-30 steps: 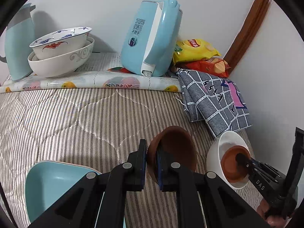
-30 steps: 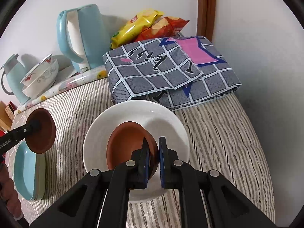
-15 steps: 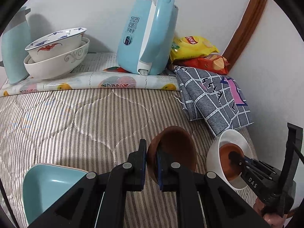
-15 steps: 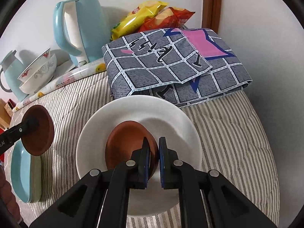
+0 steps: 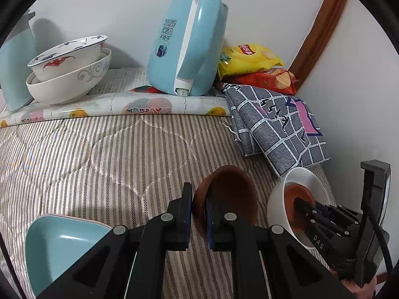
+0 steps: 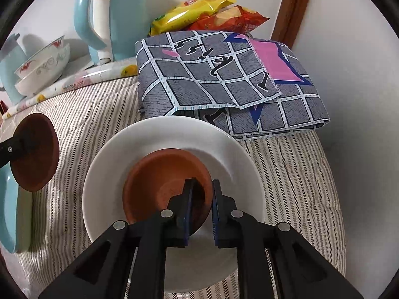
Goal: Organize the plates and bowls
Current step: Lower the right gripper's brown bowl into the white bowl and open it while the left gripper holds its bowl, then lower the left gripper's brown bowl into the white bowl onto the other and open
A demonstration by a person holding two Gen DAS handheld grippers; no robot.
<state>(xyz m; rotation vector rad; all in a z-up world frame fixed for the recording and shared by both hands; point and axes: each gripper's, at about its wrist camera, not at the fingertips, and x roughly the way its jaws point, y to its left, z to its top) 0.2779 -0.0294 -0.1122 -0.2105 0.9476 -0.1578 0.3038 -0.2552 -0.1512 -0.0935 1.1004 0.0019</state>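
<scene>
My left gripper [image 5: 198,214] is shut on the rim of a dark brown bowl [image 5: 232,194] and holds it tilted above the striped quilt [image 5: 99,154]. That bowl also shows in the right wrist view [image 6: 35,152]. My right gripper [image 6: 201,206] straddles the rim of a terracotta bowl [image 6: 159,184], which sits inside a white plate [image 6: 172,134]. The jaws stand slightly apart around the rim. The plate also shows in the left wrist view [image 5: 303,177]. A light blue dish [image 5: 59,241] lies at the lower left.
Two stacked white patterned bowls [image 5: 67,74] stand at the back left on a fruit-print mat [image 5: 112,104]. A blue kettle [image 5: 187,44] stands behind. A folded grey checked cloth [image 6: 224,79] and snack bags [image 6: 199,15] lie by the wall on the right.
My right gripper's jaws have opened a little around the terracotta bowl's rim, and the bowl has settled lower in the white plate. The left gripper with the brown bowl has barely moved.
</scene>
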